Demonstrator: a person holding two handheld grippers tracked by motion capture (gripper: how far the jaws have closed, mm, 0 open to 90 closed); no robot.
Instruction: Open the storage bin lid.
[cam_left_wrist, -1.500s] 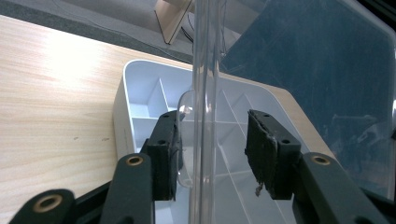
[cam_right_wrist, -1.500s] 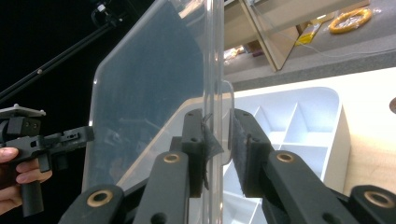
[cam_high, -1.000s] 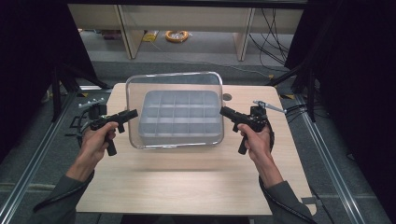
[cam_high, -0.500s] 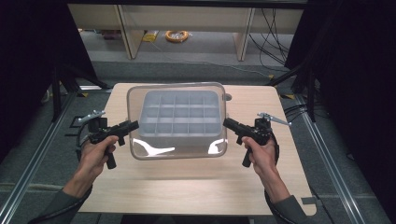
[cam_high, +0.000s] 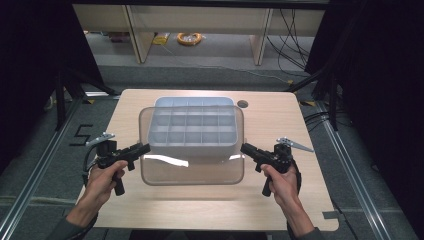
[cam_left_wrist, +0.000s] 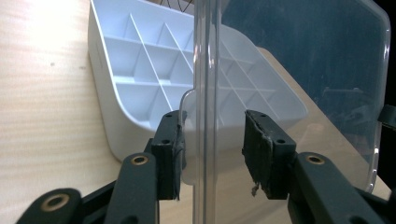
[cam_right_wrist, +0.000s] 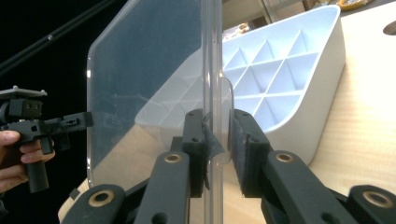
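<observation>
One sign can be read, in the high view: a black mark (cam_high: 82, 134) shaped like the digit 5, set in angular strokes (it looks like tape, though that cannot be told for sure). It stands on the grey floor (cam_high: 45, 150), just left of the wooden table (cam_high: 300, 120) and beside a metal rail. On the clear lid (cam_high: 190, 170) and the white divided tray (cam_high: 192, 127), no word, brand or number can be made out in the high view or in either gripper view. The small shapes on the far floor under the shelves are too blurred to read.
</observation>
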